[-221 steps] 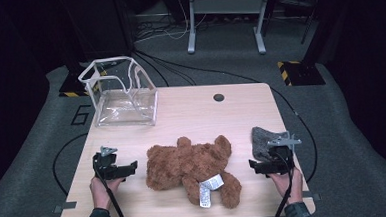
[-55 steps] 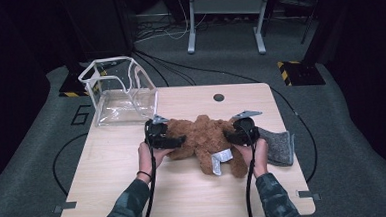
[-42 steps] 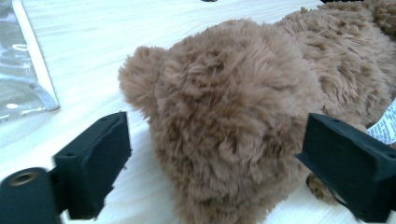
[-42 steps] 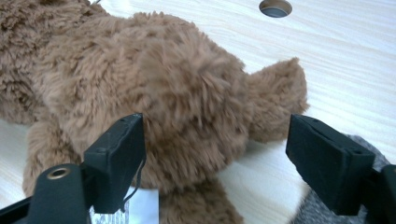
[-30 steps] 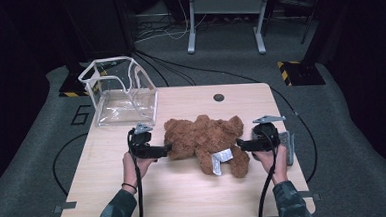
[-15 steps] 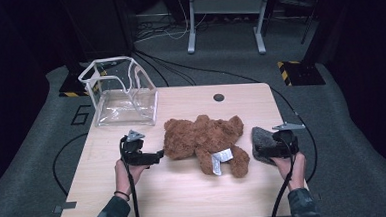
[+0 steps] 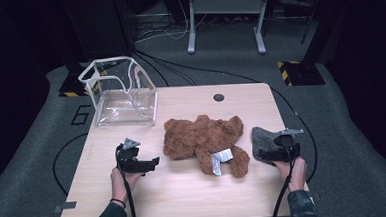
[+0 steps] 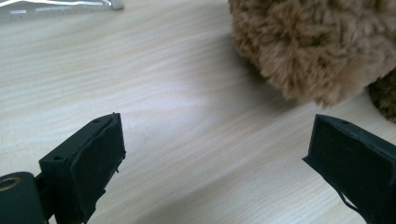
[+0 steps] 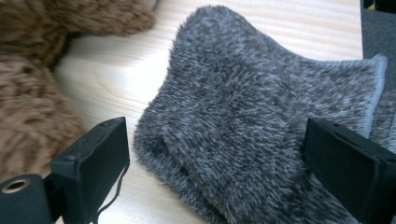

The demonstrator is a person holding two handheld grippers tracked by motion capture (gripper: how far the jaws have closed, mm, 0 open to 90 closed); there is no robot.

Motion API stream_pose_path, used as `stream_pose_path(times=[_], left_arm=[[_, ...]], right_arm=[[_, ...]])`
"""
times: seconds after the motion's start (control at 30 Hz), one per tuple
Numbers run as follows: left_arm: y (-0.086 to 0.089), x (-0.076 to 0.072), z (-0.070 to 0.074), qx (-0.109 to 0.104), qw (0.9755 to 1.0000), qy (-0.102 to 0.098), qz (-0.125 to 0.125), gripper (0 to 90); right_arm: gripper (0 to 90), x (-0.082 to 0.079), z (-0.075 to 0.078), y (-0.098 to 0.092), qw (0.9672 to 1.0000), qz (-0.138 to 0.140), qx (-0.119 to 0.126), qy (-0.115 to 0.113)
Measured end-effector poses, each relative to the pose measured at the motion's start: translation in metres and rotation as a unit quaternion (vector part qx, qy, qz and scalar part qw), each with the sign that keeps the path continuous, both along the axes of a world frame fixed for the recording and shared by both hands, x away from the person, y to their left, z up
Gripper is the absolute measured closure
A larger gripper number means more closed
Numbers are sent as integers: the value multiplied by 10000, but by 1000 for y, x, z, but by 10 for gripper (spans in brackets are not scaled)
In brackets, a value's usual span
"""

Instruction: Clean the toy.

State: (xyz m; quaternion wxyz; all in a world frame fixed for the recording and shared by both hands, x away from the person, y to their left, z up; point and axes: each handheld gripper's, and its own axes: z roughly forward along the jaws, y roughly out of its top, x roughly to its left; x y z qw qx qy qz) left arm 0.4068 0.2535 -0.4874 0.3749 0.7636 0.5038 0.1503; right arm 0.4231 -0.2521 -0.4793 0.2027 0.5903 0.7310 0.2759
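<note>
A brown teddy bear (image 7: 202,137) lies flat in the middle of the wooden table (image 7: 185,199), a white tag (image 7: 219,160) on its near side. A grey fuzzy cloth (image 7: 262,141) lies just right of the bear. My left gripper (image 7: 153,163) hovers low to the bear's left, open, with bare wood between its jaws; the bear's fur (image 8: 317,46) sits beyond its right jaw. My right gripper (image 7: 263,156) is at the cloth's near side, open, and the grey cloth (image 9: 261,116) spreads between its jaws untouched. Brown fur (image 9: 37,112) shows at that view's left.
A clear plastic box (image 7: 122,94) with an open top stands at the table's far left corner. A dark round grommet (image 7: 218,97) sits near the far edge. Cables trail from both grippers over the near edge. Dark carpet surrounds the table.
Both grippers have drawn apart from the bear's sides, outward and toward the near edge. The bear stays where they left it, farther from the near edge than at first.
</note>
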Motion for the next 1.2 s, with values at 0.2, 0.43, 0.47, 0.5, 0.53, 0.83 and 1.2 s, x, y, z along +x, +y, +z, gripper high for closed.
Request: stream_pose_path(times=[0.2,0.43,0.47,0.5,0.53,0.83,1.2], left_arm=[[1,-1,-4,-94,9999,15,46,38],[2,-3,-13,-46,9999,69,66,38],[2,-3,-15,-18,9999,81,87,38],[2,-4,-18,-24,9999,108,94,39],[3,-4,-20,-28,9999,136,90,39],[2,-6,-35,16,9997,159,165,40],[-4,-13,-43,367,9990,-232,124,41]], right_arm=[[117,11,-14,-1,9997,-110,-200,111],[230,16,-26,4,9984,-192,-442,296],[250,15,-26,5,9982,-244,-448,322],[272,15,-26,6,9981,-254,-441,333],[298,15,-26,5,9982,-237,-445,313],[574,10,-23,1,9978,-253,-578,223],[665,8,-8,-4,9989,-320,-357,4]])
